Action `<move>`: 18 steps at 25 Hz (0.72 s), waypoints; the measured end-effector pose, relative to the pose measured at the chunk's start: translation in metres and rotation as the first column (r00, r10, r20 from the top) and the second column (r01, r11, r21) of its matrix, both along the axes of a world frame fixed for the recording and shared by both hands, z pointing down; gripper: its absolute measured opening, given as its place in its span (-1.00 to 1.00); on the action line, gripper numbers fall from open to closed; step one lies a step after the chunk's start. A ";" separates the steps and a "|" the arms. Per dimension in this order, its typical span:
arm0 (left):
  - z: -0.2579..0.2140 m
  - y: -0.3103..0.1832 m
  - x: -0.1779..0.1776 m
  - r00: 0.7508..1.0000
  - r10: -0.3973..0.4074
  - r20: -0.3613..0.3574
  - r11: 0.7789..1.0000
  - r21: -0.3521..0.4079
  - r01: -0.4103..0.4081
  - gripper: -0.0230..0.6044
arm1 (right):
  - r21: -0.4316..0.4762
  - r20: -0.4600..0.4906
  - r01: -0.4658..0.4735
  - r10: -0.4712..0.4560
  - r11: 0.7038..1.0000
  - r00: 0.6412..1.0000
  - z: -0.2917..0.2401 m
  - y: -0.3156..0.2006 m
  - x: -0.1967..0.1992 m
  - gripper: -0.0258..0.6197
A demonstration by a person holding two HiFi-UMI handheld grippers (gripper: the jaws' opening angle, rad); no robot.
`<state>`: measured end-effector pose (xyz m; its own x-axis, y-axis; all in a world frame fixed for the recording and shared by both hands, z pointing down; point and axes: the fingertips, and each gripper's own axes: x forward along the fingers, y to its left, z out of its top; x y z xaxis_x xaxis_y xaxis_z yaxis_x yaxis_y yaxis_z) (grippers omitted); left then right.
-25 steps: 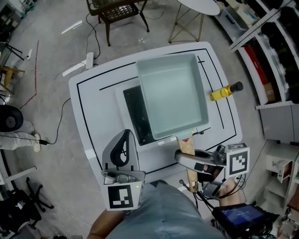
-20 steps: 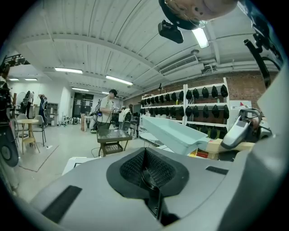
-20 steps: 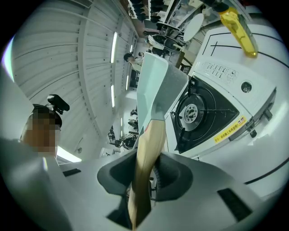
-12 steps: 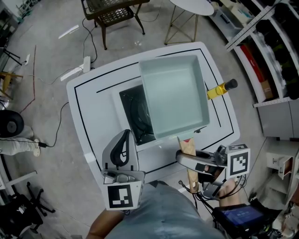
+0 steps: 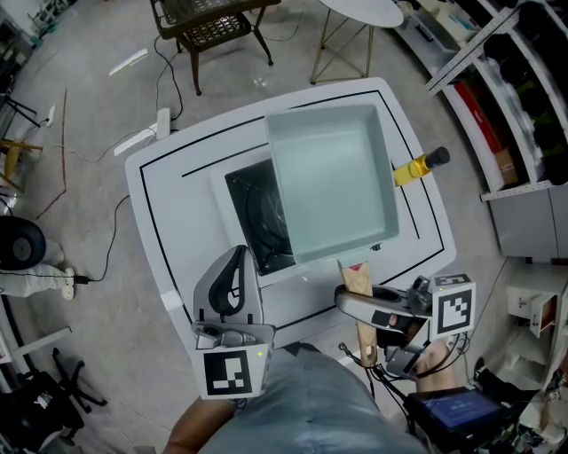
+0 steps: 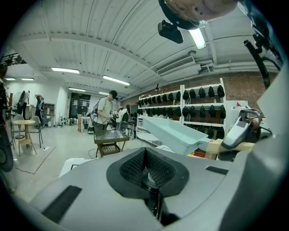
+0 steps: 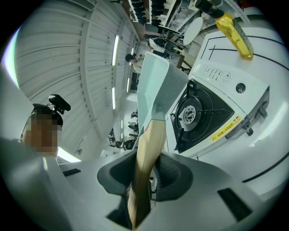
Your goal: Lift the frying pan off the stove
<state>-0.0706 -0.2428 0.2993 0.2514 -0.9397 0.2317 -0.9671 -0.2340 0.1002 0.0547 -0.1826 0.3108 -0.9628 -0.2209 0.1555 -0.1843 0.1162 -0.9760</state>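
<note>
The frying pan (image 5: 330, 182) is pale green and square, with a wooden handle (image 5: 359, 288). It hangs tilted above the right part of the stove (image 5: 251, 217), and the black burner shows to its left. My right gripper (image 5: 377, 317) is shut on the handle near the table's front edge. In the right gripper view the handle (image 7: 146, 153) runs between the pads up to the pan (image 7: 156, 85), with the burner (image 7: 198, 110) below it. My left gripper (image 5: 232, 284) is shut and empty, left of the handle. The pan (image 6: 174, 133) shows ahead of it in the left gripper view.
A yellow bottle (image 5: 417, 168) lies on the white table (image 5: 169, 204) right of the pan. Beyond the table stand a dark chair (image 5: 213, 22) and a round white side table (image 5: 373, 11). Cables run over the floor at left. Shelving lines the right side.
The pan has shifted slightly to the right over the stove, and more of the burner shows. Both grippers have kept their places and states.
</note>
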 end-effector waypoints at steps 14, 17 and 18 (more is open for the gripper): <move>0.003 0.001 -0.002 1.000 -0.009 -0.003 1.000 -0.018 0.009 -0.87 | 0.010 0.016 0.012 -0.012 1.000 1.000 -0.002 0.000 -0.002 -0.54; 0.002 0.001 -0.003 1.000 -0.013 -0.003 1.000 -0.005 0.013 -0.87 | 0.013 0.017 0.014 -0.014 1.000 1.000 -0.001 0.001 -0.002 -0.54; 0.001 0.000 -0.004 1.000 -0.012 0.005 1.000 0.011 0.012 -0.87 | 0.014 0.017 0.014 -0.015 1.000 1.000 -0.001 0.001 -0.002 -0.54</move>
